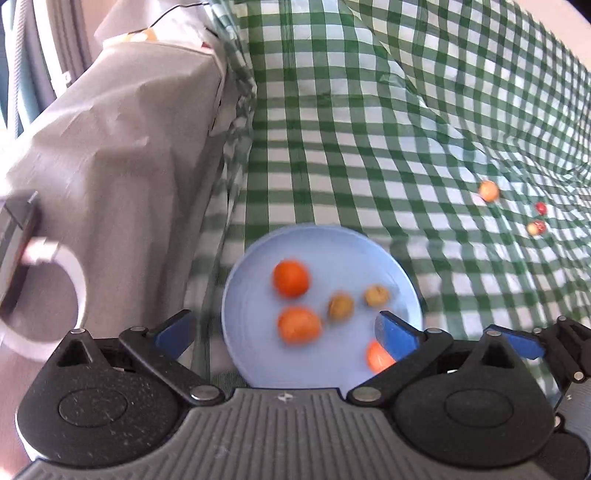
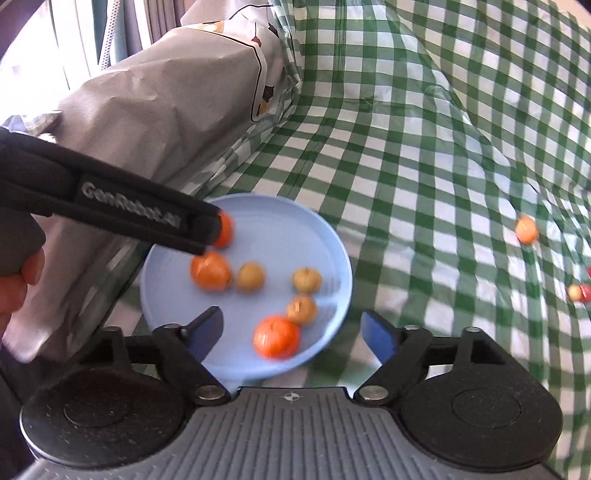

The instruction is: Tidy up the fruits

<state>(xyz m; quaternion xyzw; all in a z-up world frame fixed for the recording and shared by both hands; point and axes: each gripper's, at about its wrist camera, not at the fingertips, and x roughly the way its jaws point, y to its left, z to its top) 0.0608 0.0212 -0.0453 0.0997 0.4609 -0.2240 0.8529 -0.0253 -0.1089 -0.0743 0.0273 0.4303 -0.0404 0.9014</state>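
I am working in what looks like a home: a green-and-white checked tablecloth (image 1: pixel 369 129) covers the table, a light blue plate (image 1: pixel 332 251) sits at my six o'clock, and curtains (image 2: pixel 92 33) hang by a bright window at ten o'clock.

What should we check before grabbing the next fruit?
1. Left gripper open, nothing in it: ok.
2. Right gripper open, nothing in it: ok.
3. Blue plate has room for more fruit: ok.
4. Fruit left on the checked cloth: orange one and small red ones: not ok, task unfinished.
5. Loose fruit lying still: cannot tell, pictures blurred.
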